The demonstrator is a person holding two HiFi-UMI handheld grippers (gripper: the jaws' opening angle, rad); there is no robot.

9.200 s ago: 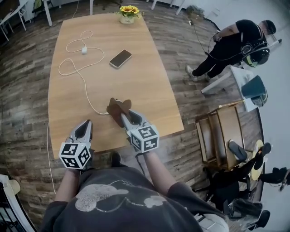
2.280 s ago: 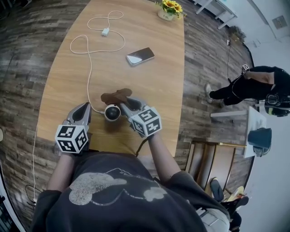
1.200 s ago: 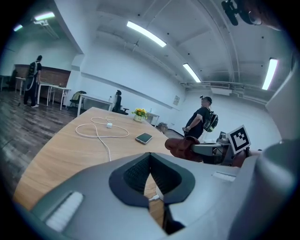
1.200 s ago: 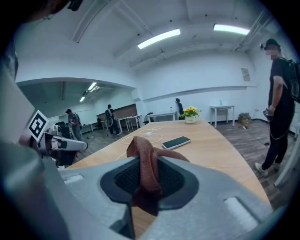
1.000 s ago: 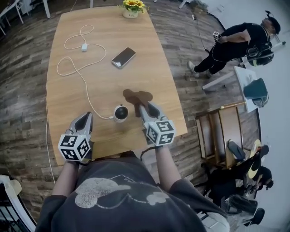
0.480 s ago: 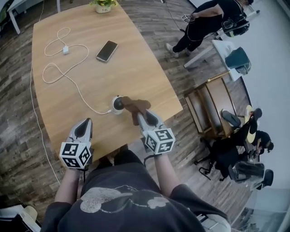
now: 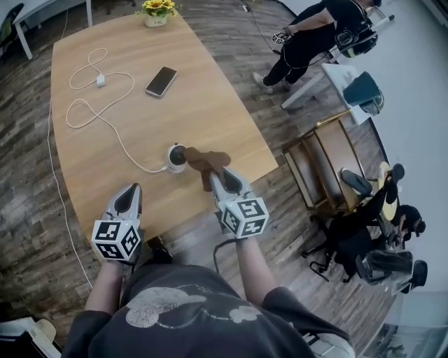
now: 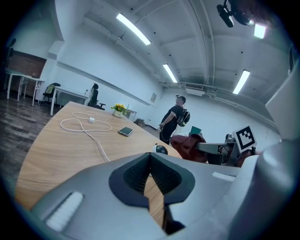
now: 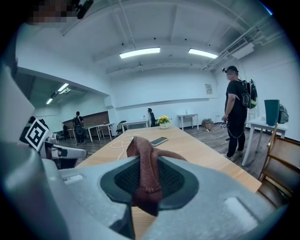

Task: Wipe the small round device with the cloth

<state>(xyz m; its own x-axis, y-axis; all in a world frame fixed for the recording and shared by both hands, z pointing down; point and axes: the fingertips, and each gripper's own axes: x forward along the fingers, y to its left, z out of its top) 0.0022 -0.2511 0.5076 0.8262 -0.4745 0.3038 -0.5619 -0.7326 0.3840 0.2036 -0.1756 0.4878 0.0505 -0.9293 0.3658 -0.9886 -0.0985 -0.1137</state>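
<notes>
The small round device (image 7: 176, 156), white with a black dome, stands on the wooden table (image 7: 105, 168) near its front right. A brown cloth (image 7: 205, 160) lies against its right side, and my right gripper (image 7: 216, 176) is shut on the cloth's near end. In the right gripper view the cloth (image 9: 145, 166) is pinched between the jaws and hides the device. My left gripper (image 7: 130, 194) hovers over the front left edge, shut and holding nothing. The left gripper view shows the device (image 8: 161, 149) and cloth (image 8: 189, 146) ahead to the right.
A white cable (image 7: 105, 115) runs from the device to a charger (image 7: 101, 80). A phone (image 7: 161, 81) and a flower pot (image 7: 155, 12) sit further back. A person (image 7: 315, 31) stands at the far right, beside a white side table (image 7: 348, 77); a wooden chair (image 7: 318, 164) is close to the table's right edge.
My right gripper has carried the cloth left, from the device's upper right onto its right side. The left gripper has stayed at the front edge. The head view has shifted.
</notes>
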